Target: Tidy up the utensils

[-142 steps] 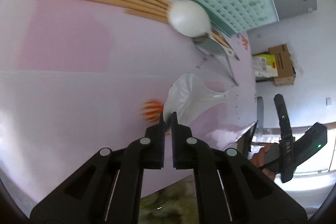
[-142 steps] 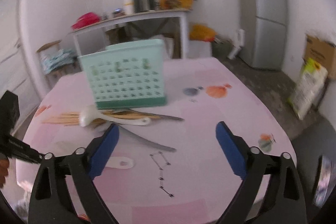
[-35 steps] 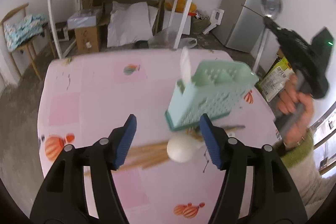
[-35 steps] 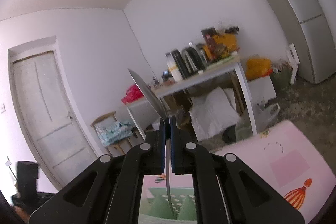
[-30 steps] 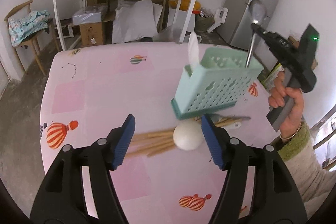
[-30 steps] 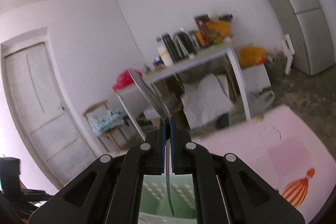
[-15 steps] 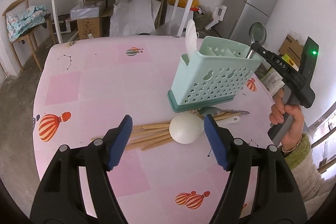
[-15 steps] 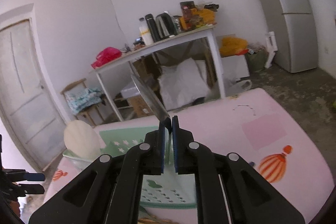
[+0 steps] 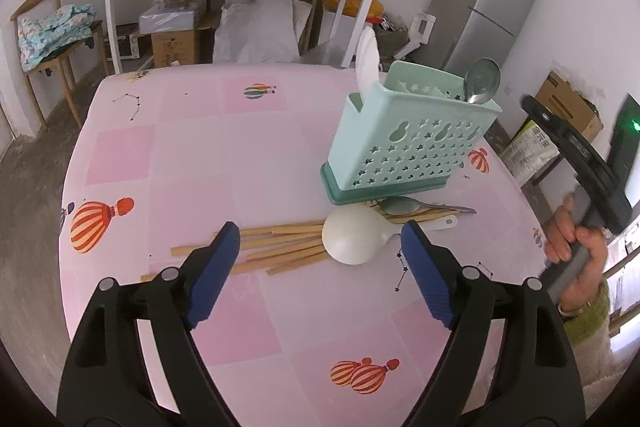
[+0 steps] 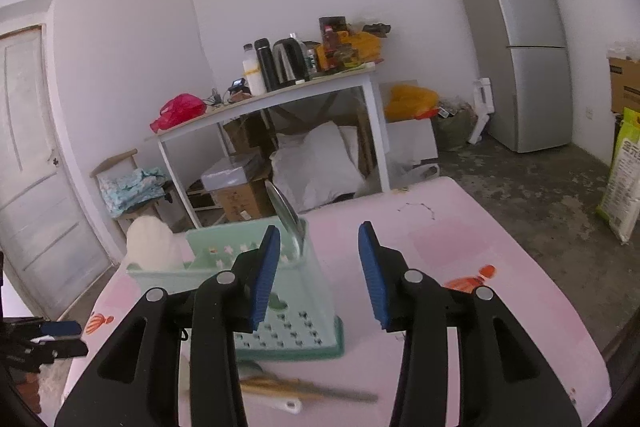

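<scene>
The desk point(image 9: 192, 163), covered in a pink cloth printed with hot-air balloons, fills most of the left wrist view. On its right half stands a mint-green perforated utensil caddy point(image 9: 408, 143), upright, its long side running left to right.

The left tool point(image 9: 320, 267) hangs above the near desk and points steeply down at the loose utensils; its blue-padded jaws are opening wide, with nothing between them. The right tool point(image 10: 318, 267) points shallowly downward just right of the caddy's right end; its jaws are opening and stand apart, gripping nothing. In the left wrist view a hand point(image 9: 572, 247) in a green-cuffed sleeve grips that tool's handle at the right edge.

Two utensils stand upright in the caddy: a white rice paddle point(image 9: 368, 59) at the left end, blade up, and a metal spoon point(image 9: 482, 81) at the right end, bowl up and handle down.

In front of the caddy lies a white ladle point(image 9: 354, 239), bowl toward the left tool, handle pointing right. Under and beside it rests a fan of wooden chopsticks point(image 9: 272, 245), long axes running left to right; the exact count is hard to tell, roughly eight. One more metal spoon point(image 9: 416, 205) lies against the caddy's base, bowl left, handle pointing right.
</scene>
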Demonstrator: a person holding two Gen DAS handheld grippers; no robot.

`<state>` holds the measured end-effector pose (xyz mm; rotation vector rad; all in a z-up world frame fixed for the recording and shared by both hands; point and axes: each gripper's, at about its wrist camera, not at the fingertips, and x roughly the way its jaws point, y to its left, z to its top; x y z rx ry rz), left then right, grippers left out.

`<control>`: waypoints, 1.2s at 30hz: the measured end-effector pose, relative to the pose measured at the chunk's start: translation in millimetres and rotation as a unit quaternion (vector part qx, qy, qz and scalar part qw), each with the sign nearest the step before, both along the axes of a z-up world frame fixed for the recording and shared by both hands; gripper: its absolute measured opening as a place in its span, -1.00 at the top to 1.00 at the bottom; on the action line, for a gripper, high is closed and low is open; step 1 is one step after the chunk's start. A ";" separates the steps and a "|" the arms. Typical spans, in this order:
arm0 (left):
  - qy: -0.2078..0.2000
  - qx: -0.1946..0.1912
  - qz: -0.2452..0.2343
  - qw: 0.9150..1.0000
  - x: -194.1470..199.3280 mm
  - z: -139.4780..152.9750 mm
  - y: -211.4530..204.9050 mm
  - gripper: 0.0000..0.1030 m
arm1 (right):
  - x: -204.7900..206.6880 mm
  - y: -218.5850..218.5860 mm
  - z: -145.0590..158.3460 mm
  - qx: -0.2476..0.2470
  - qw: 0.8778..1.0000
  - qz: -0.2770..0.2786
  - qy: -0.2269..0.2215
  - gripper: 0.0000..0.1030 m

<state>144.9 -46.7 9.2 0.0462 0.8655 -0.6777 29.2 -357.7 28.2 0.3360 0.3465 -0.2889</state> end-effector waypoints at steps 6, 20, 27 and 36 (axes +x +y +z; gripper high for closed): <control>-0.025 0.028 0.022 0.999 -3.8 -11.0 3.7 -0.65 | -25.5 20.1 -19.1 0.022 0.998 0.022 0.048 0.00; 0.076 -0.017 0.061 0.995 3.7 -53.0 39.0 -0.83 | 24.2 134.5 -68.7 -0.072 0.960 0.204 0.176 -0.01; 0.056 -0.036 0.085 0.994 4.6 -45.9 59.7 -0.83 | 53.5 177.6 -93.0 -0.217 0.921 0.221 0.236 -0.01; 0.048 -0.063 0.074 0.994 4.4 -48.2 69.5 -0.83 | 64.8 215.3 -107.6 -0.340 0.881 0.208 0.255 0.01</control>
